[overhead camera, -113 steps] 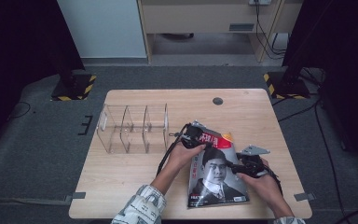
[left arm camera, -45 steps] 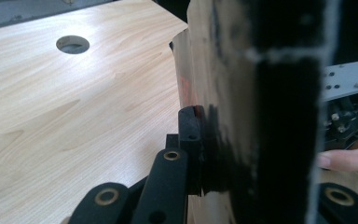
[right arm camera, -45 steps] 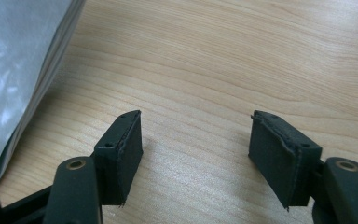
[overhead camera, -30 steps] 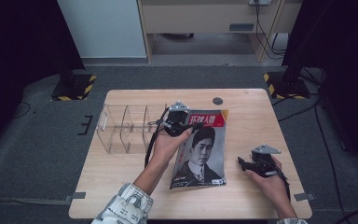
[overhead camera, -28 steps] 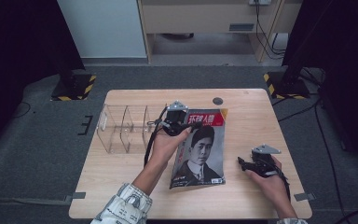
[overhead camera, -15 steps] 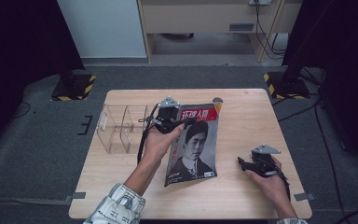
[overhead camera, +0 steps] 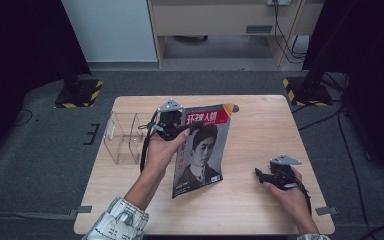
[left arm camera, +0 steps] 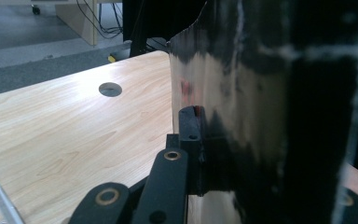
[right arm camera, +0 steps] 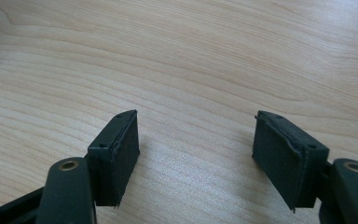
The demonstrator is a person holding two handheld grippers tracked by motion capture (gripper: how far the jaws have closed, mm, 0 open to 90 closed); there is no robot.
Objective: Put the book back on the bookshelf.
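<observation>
1. Gripping the magazine [overhead camera: 202, 150] at its far end, the left gripper [overhead camera: 172, 125] holds it tilted, long axis running near-far.
2. The clear rack [overhead camera: 122, 137] lies just left (left hand nearer).
3. The right gripper [overhead camera: 267, 176] rests with jaws apart, empty.

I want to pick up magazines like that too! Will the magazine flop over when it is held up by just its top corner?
Probably a bit floppy: the magazine, pinched near its top by the left gripper, hangs tilted with its lower edge near the table. Its glossy cover may be slippery. It looks thin, so likely light enough for one gripper.
</observation>
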